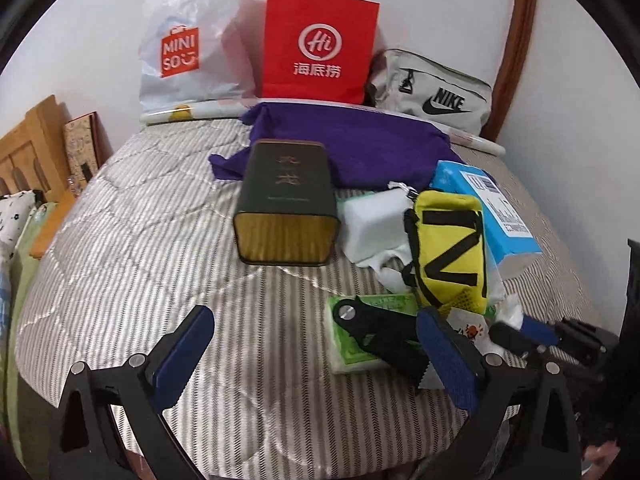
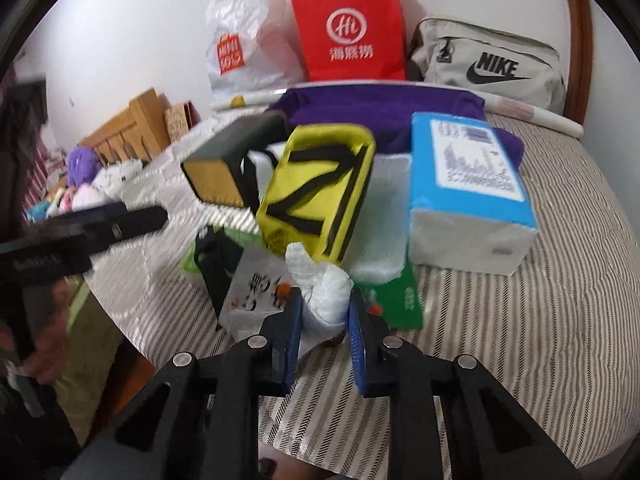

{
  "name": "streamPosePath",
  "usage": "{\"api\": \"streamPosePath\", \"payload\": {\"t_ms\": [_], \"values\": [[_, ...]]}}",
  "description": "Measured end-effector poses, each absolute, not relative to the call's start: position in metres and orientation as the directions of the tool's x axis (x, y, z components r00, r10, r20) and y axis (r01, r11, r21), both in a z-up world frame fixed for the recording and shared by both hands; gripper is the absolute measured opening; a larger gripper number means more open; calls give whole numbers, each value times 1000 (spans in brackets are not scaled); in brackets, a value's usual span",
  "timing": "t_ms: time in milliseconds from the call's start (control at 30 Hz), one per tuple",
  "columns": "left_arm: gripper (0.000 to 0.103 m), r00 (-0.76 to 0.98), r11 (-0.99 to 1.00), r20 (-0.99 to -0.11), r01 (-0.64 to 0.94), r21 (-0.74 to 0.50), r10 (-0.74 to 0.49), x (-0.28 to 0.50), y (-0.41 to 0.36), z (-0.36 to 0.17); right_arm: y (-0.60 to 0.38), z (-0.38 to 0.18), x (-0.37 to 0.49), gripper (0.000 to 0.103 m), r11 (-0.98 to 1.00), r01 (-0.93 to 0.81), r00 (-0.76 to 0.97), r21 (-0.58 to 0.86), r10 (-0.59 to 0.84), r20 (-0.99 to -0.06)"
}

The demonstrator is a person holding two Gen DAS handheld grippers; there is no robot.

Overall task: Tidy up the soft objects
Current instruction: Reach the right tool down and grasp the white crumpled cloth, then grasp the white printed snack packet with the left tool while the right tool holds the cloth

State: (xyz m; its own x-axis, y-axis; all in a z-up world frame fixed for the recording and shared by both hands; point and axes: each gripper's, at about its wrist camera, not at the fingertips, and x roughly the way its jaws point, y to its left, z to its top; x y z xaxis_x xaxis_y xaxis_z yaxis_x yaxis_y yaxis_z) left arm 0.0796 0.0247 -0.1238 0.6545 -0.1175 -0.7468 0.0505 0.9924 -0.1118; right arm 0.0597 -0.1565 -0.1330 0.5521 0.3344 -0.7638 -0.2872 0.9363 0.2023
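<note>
A pile of soft things lies on the striped bed: a yellow pouch with black straps [image 1: 450, 250] [image 2: 320, 188], a white plastic bag [image 1: 378, 228] [image 2: 322, 288], a blue tissue pack [image 1: 486, 208] [image 2: 468, 192], a green tissue pack [image 1: 360, 336] [image 2: 394, 300] and a purple cloth [image 1: 352, 144] [image 2: 384, 108]. My right gripper [image 2: 324, 332] is shut on a bunched part of the white plastic bag; it shows in the left wrist view [image 1: 460, 334]. My left gripper [image 1: 314, 356] is open and empty above the bed, left of the pile.
A dark green tin with a gold end [image 1: 286, 204] [image 2: 232, 160] lies left of the pile. A Miniso bag [image 1: 188, 44], a red paper bag [image 1: 320, 40] and a grey Nike bag [image 1: 432, 88] stand at the wall. Plush toys [image 2: 84, 184] lie far left.
</note>
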Motion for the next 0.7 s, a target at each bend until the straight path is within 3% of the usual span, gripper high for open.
{"api": "streamPosePath", "payload": {"t_ms": [333, 700], "values": [[101, 624, 972, -748, 193, -131, -225, 77, -16, -128, -201, -127, 63, 22, 965, -195, 583, 178, 260, -770], [102, 607, 960, -781, 278, 35, -147, 69, -75, -149, -246, -129, 59, 22, 980, -115, 603, 159, 197, -773]]}}
